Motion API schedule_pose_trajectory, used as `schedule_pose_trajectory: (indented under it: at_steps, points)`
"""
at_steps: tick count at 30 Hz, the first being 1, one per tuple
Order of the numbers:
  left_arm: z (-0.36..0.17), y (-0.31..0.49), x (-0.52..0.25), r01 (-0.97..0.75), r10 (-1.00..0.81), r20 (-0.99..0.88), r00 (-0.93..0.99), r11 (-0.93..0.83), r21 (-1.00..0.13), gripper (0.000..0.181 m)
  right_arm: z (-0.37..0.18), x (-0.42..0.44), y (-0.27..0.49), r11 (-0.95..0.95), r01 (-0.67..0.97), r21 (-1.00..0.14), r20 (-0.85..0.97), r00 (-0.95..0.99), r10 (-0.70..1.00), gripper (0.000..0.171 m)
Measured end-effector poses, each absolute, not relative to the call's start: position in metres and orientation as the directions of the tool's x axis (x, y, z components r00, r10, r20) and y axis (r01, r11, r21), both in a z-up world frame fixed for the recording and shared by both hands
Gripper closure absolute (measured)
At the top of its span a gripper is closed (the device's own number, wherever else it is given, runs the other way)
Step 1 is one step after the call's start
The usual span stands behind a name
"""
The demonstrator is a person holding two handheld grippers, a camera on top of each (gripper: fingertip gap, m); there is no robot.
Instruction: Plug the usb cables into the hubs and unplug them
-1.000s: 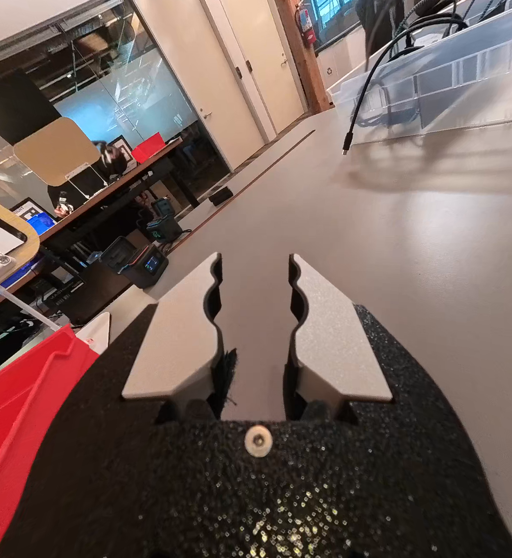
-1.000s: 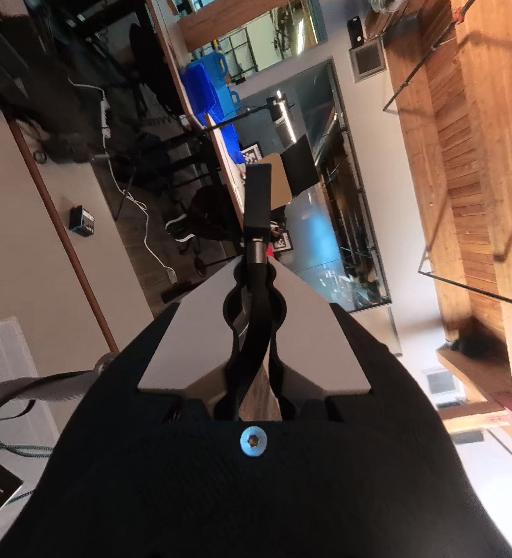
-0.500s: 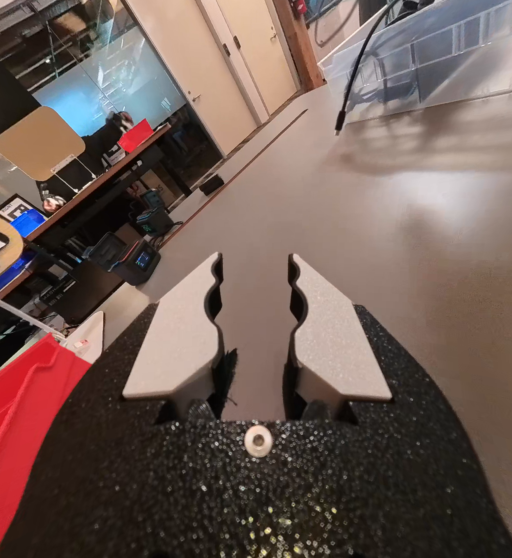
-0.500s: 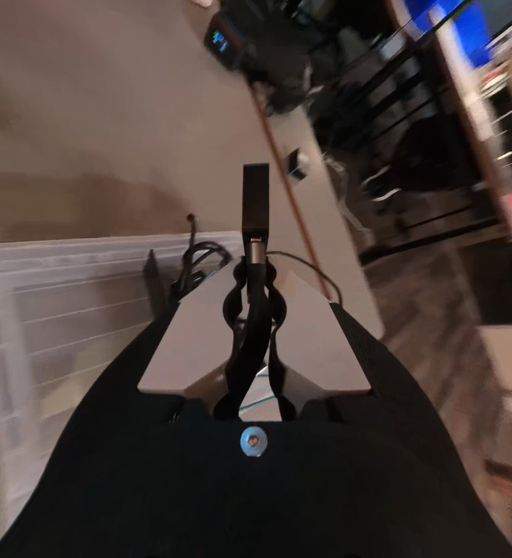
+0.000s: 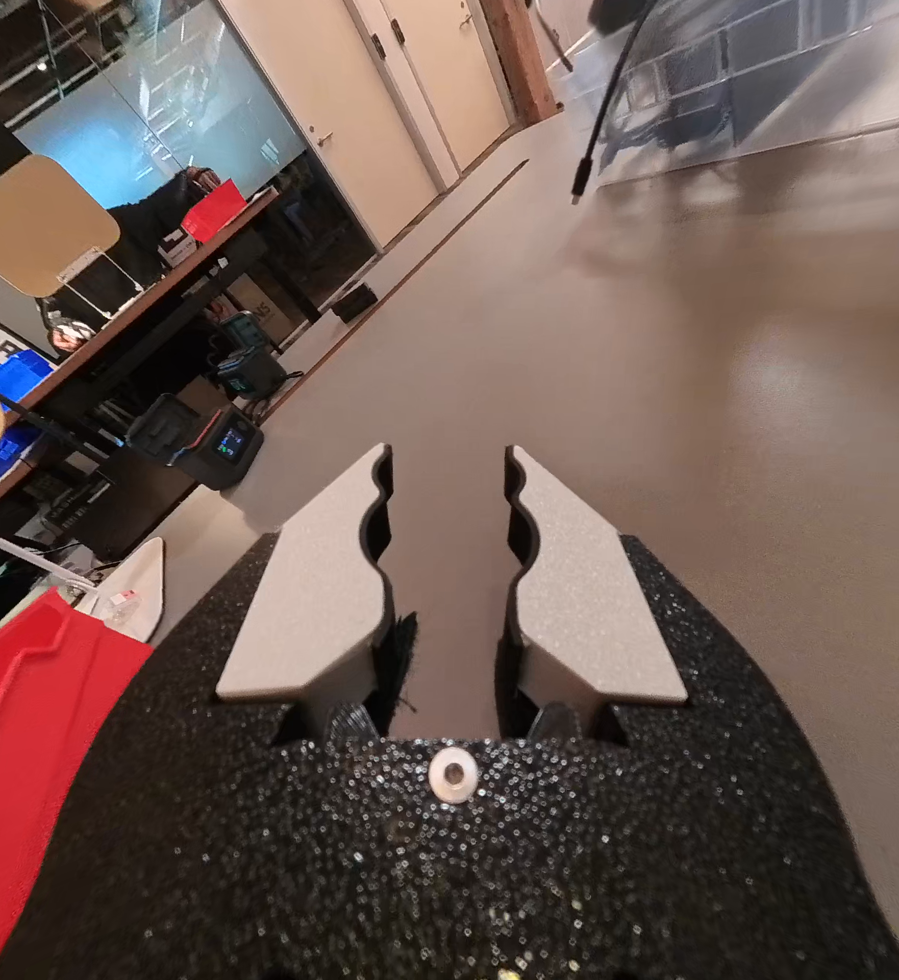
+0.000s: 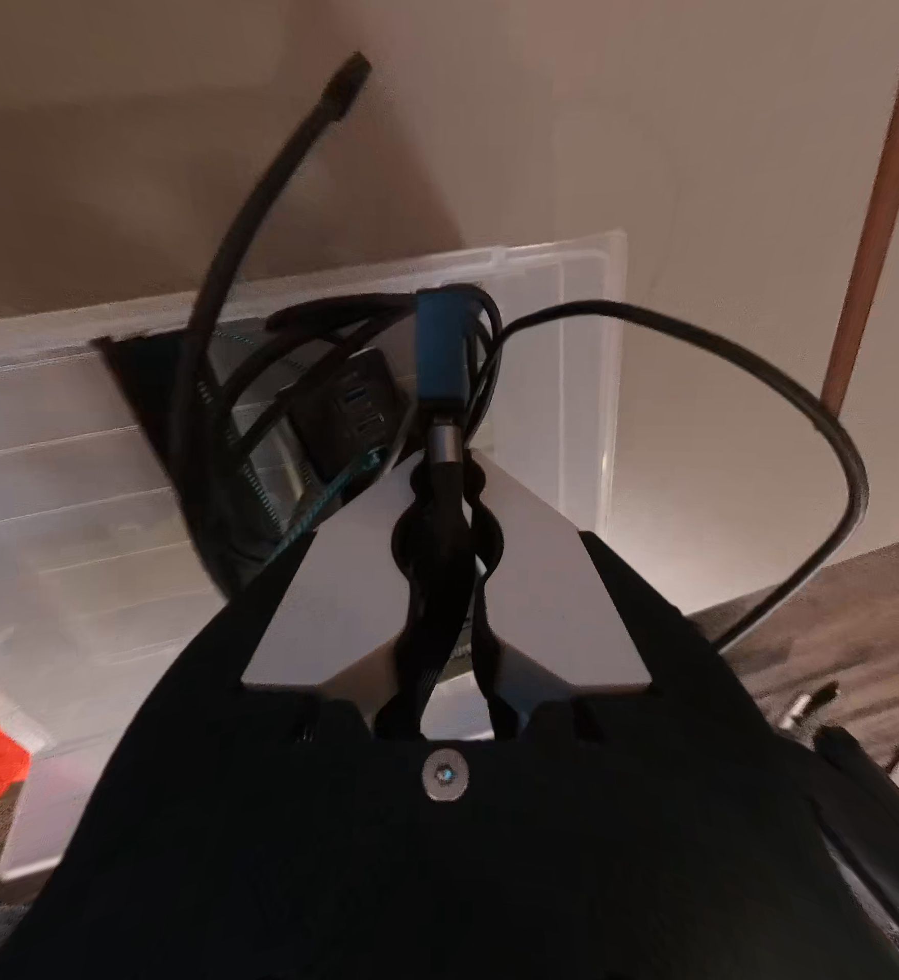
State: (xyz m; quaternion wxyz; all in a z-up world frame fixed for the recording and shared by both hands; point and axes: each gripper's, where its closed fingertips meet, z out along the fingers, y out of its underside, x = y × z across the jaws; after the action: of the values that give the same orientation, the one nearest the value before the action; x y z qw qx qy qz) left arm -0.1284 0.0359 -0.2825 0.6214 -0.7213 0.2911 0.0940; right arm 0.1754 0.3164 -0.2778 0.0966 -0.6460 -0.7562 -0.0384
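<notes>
My right gripper (image 6: 444, 456) is shut on a black USB cable (image 6: 439, 509) whose metal plug sits in a small dark hub (image 6: 439, 352) held just past the fingertips. The held hub hangs over a clear plastic bin (image 6: 585, 371) that holds a tangle of black cables and another dark hub (image 6: 354, 403) with a row of ports. My left gripper (image 5: 446, 466) is open and empty, low over the beige table (image 5: 702, 424). In the left wrist view a black cable (image 5: 604, 111) hangs out of the clear bin (image 5: 808, 79) at the far right, its plug end (image 5: 577, 193) above the table.
A red bin (image 5: 23, 742) sits at the left beside my left gripper. The table's wooden edge (image 5: 410, 265) runs along the far left, with desks, cases and a seated person beyond it. A black cable (image 6: 755, 382) loops out of the bin to the right. Some 40 cm of space lies between my two pairs of fingers.
My right gripper has swung down from facing the room to facing the clear bin, still holding the cable and hub. My left gripper has moved slightly closer to the bin, still open.
</notes>
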Motion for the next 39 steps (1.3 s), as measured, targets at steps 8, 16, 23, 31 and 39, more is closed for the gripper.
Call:
schedule_pose_trajectory:
  at_steps: [8, 16, 23, 31, 39]
  points:
    - [-0.284, 0.035, -0.129, -0.503, -0.320, -0.458, 0.830, -0.073, -0.861, 0.141, -0.280, 0.177, 0.323, 0.008, 1.000, -0.021, 0.208, -0.003, 0.978, 0.134]
    - [-0.277, 0.032, -0.133, -0.429, -0.314, -0.389, 0.866, -0.067, -0.901, 0.140, -0.174, 0.179, 0.324, -0.047, 0.873, -0.485, 0.422, 0.280, 0.862, 0.094]
    - [-0.265, 0.029, -0.145, -0.362, -0.253, -0.340, 0.906, -0.048, -0.931, 0.132, -0.068, 0.224, 0.260, 0.094, 0.574, -0.813, 0.540, 0.685, 0.488, 0.078]
    - [-0.259, 0.027, -0.156, -0.340, -0.194, -0.322, 0.927, -0.064, -0.938, 0.113, -0.127, 0.265, 0.163, 0.162, 0.382, -0.910, 0.408, 0.896, 0.178, 0.093]
    - [-0.214, -0.017, -0.198, -0.248, 0.038, -0.264, 0.964, -0.237, -0.939, 0.057, -0.169, 0.315, 0.168, -0.101, 0.368, -0.924, 0.363, 0.929, 0.070, 0.093]
